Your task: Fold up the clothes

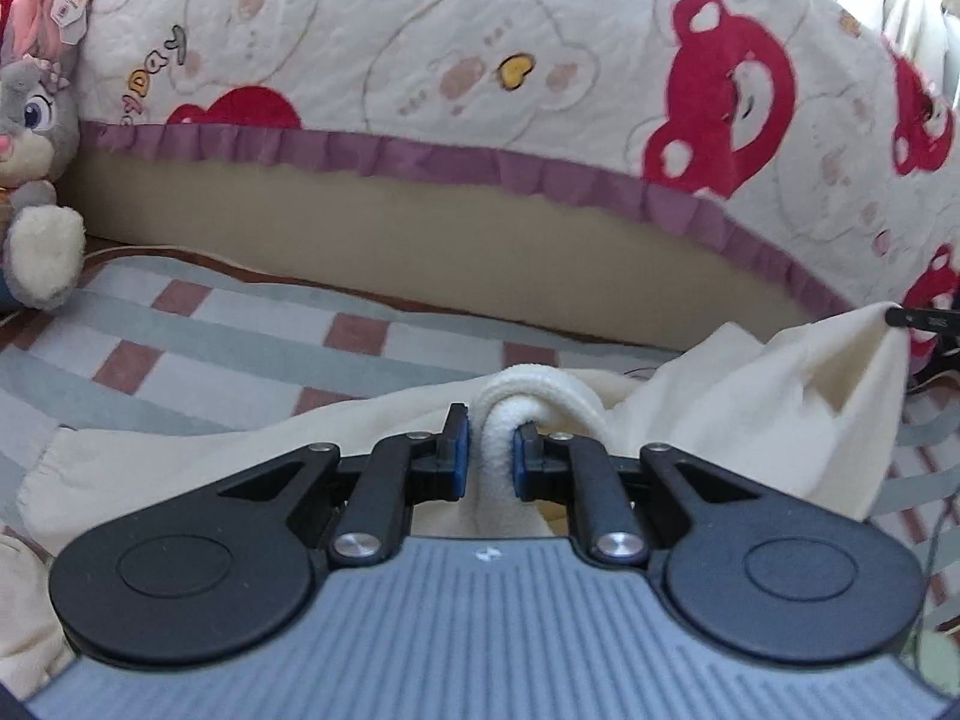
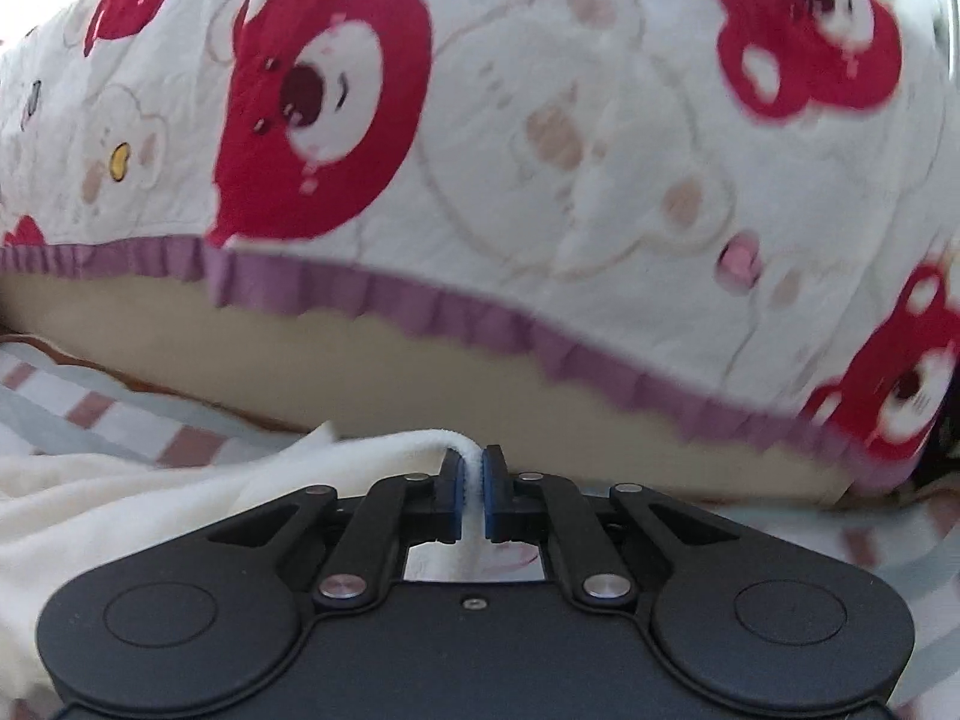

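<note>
We see both claws clamped on one cream fleece garment (image 1: 720,420) at what looks like the start of a fold: the left claw (image 1: 489,450) pinches a thick rolled edge of it between its blue pads, and the right claw (image 2: 474,480) is shut tight on a thin hem, the same claw's tip showing at the far right of the left view holding up a peaked corner. The garment lies rumpled on the checked bed cover (image 1: 240,336), just before a bear-print quilt (image 1: 480,60) with a purple frill; a plush rabbit (image 1: 36,120) sits at the left. We judge no fold finished yet: the soft, thick cloth sags between the grips, still creased and bunched
</note>
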The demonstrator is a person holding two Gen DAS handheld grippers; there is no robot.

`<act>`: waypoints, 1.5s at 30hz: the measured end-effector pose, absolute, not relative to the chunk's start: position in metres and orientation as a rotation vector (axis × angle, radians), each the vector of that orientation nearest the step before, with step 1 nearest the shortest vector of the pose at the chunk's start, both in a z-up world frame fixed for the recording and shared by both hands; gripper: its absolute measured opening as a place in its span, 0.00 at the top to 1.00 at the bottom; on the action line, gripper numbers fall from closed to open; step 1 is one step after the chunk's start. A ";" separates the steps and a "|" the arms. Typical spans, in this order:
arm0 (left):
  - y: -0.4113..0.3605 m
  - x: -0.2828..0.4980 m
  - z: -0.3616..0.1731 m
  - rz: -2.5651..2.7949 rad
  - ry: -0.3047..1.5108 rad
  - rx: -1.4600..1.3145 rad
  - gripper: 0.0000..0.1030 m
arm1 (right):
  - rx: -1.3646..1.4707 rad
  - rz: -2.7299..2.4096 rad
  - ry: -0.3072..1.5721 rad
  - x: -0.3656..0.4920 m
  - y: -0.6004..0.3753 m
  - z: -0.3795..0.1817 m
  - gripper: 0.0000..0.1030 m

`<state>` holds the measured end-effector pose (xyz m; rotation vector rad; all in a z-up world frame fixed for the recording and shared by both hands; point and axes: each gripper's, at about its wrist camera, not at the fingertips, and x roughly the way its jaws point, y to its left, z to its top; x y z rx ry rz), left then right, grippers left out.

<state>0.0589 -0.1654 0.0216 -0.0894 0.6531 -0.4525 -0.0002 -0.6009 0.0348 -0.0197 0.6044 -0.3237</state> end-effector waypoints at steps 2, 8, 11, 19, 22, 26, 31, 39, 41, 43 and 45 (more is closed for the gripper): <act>-0.169 0.050 0.037 -0.478 0.642 -0.107 0.87 | -0.023 -0.348 0.570 -0.002 -0.614 0.059 0.95; -0.187 0.014 0.073 -0.668 0.640 -0.289 0.87 | -0.153 -0.523 0.407 -0.019 -0.643 0.118 0.93; -0.224 0.005 0.055 -0.742 0.748 -0.283 0.87 | -0.227 -0.735 0.499 -0.005 -0.662 0.093 0.46; -0.290 0.003 -0.028 -0.673 0.962 -0.102 0.87 | 0.213 -0.276 0.754 -0.065 -0.602 -0.010 0.43; -0.292 0.000 -0.034 -0.665 0.954 -0.085 0.87 | 0.329 0.030 0.757 -0.099 -0.556 -0.029 0.43; -0.292 0.000 -0.034 -0.654 0.942 -0.096 0.87 | 0.385 0.181 0.742 -0.138 -0.517 -0.053 0.42; -0.292 -0.007 -0.030 -0.644 0.914 -0.058 0.87 | 0.423 0.198 0.799 -0.151 -0.499 -0.092 0.41; -0.292 -0.017 -0.026 -0.635 0.880 -0.033 0.87 | 0.359 0.143 0.915 -0.134 -0.465 -0.127 0.36; -0.291 -0.017 -0.025 -0.633 0.875 -0.032 0.87 | 0.338 0.104 0.938 -0.130 -0.460 -0.135 0.36; -0.289 -0.017 -0.024 -0.626 0.870 -0.030 0.87 | 0.332 0.093 0.936 -0.126 -0.458 -0.137 0.36; -0.287 -0.017 -0.023 -0.616 0.865 -0.030 0.87 | 0.322 0.089 0.926 -0.123 -0.457 -0.135 0.40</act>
